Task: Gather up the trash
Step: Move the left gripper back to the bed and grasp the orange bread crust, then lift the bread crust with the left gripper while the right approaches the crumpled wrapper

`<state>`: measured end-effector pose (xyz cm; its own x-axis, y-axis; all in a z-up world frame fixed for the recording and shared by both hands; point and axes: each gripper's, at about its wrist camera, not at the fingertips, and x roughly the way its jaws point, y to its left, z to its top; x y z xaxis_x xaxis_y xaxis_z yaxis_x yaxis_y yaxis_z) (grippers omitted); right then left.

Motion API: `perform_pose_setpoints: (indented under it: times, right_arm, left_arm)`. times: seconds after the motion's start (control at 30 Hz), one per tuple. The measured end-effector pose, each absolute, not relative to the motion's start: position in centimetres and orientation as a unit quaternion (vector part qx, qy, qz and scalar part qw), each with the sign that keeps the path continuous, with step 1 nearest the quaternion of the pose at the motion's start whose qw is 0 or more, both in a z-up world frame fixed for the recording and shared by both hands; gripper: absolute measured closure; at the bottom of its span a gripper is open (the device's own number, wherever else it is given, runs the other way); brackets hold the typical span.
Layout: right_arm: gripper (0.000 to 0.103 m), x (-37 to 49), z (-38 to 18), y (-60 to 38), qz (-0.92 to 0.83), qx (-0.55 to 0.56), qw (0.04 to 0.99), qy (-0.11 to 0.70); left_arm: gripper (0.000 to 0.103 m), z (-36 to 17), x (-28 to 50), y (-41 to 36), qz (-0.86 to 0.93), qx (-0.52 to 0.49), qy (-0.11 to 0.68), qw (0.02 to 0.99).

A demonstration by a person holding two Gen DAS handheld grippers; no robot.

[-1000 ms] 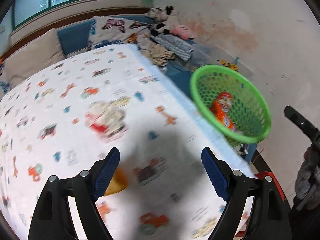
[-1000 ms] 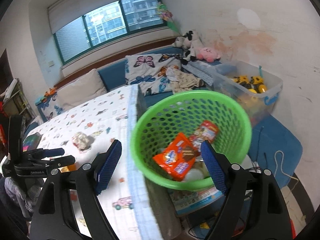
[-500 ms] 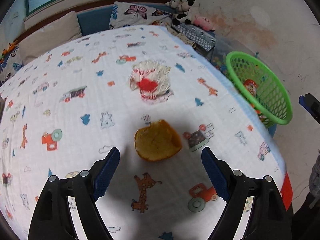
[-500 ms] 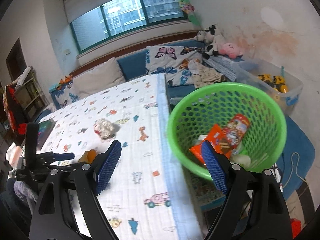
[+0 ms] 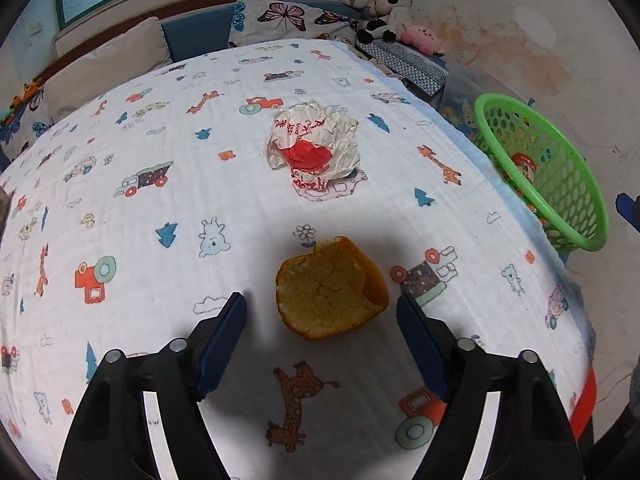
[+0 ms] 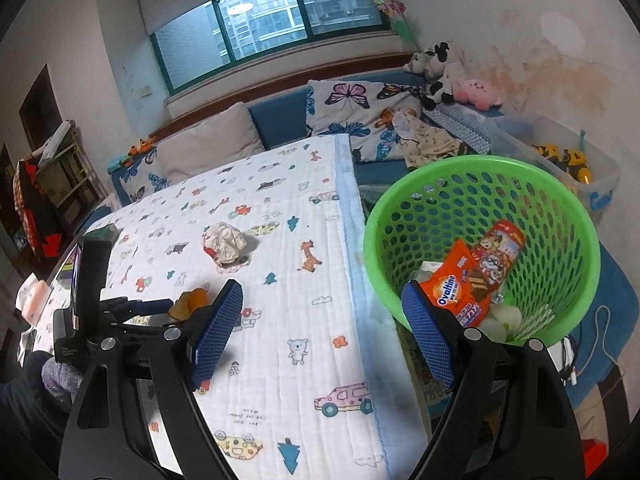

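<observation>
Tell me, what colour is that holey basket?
Bright green basket; clearest in the right wrist view.

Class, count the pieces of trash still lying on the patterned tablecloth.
2: an orange peel near the table's front, between the left hand-held gripper fingers, and a crumpled wrapper farther back toward the pillows. None seems hidden.

Left wrist cam looks steeply down over the printed tablecloth [image 5: 168, 128], close in, with the orange peel [image 5: 330, 288] just ahead of its fingers and the green basket [image 5: 576, 200] at the right edge. Right wrist cam sits at the table's right edge, farther back and angled shallower toward the window [image 6: 264, 20], basket [image 6: 576, 216] directly ahead right. Shared: tablecloth, peel [image 6: 190, 302], crumpled wrapper [image 5: 316, 148] [image 6: 224, 242], basket, cushions and plush toys [image 5: 384, 8] [image 6: 440, 68]; the right view also catches the left gripper [image 6: 160, 306] from the side.
</observation>
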<state>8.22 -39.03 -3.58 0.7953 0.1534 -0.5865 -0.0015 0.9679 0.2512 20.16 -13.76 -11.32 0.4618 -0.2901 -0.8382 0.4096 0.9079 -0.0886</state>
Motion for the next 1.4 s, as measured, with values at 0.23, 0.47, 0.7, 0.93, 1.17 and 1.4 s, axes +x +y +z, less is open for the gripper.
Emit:
perform_pose_setpoints:
  times: [0.23,0.47,0.7,0.93,1.17,1.4]
  right_arm:
    - [0.021,8.7,-4.1,-38.5,0.046,0.117,0.937,0.325]
    - [0.021,9.0,-4.3,-37.8,0.054,0.111,0.936,0.330]
    - [0.021,9.9,-4.3,-36.9,0.066,0.106,0.934,0.334]
    - [0.021,10.8,-4.5,-35.7,0.077,0.100,0.932,0.339]
    - [0.021,12.0,-5.1,-34.2,0.088,0.090,0.929,0.349]
    - [0.021,13.4,-5.7,-32.8,0.100,0.085,0.924,0.358]
  left_arm:
    - [0.045,-11.3,20.0,-14.0,-0.196,0.077,0.464,0.861]
    - [0.060,-10.7,19.9,-13.5,-0.205,0.063,0.463,0.860]
    - [0.063,-9.8,20.0,-11.9,-0.202,0.048,0.460,0.863]
    - [0.063,-8.5,20.1,-10.0,-0.194,0.031,0.452,0.870]
    - [0.063,-7.5,19.8,-8.5,-0.186,0.025,0.445,0.876]
    - [0.063,-6.9,19.6,-6.9,-0.173,0.019,0.444,0.879]
